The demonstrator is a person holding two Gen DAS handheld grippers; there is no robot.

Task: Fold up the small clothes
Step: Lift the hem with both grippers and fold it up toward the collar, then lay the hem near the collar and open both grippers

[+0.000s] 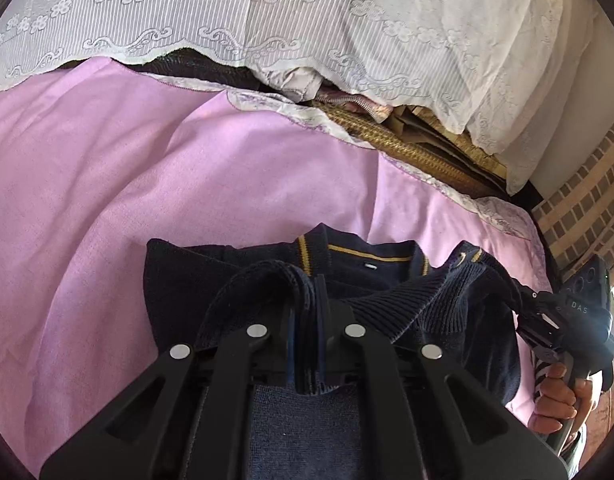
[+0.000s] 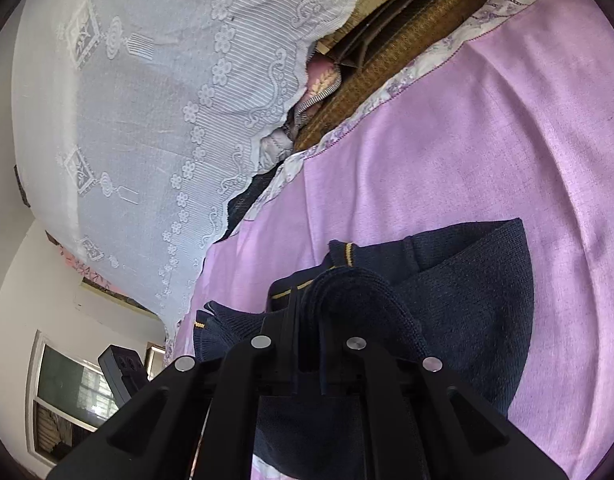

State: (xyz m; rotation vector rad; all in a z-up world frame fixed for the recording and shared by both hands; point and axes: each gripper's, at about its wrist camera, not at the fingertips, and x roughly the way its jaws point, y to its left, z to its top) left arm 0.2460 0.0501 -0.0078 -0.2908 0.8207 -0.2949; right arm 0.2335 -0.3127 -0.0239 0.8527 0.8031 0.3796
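Low in both frames, the left gripper (image 1: 309, 312) and right gripper (image 2: 309, 320) each clamp bunched folds of a navy sweater (image 1: 387, 280). It lies on a pink sheet (image 1: 107, 200); white lace cloth (image 1: 267, 20) fills the top.

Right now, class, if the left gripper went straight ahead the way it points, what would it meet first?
The left gripper is shut on the navy sweater, so more of that sweater comes first, its yellow-striped collar; beyond lies the pink sheet. Depth is unclear.
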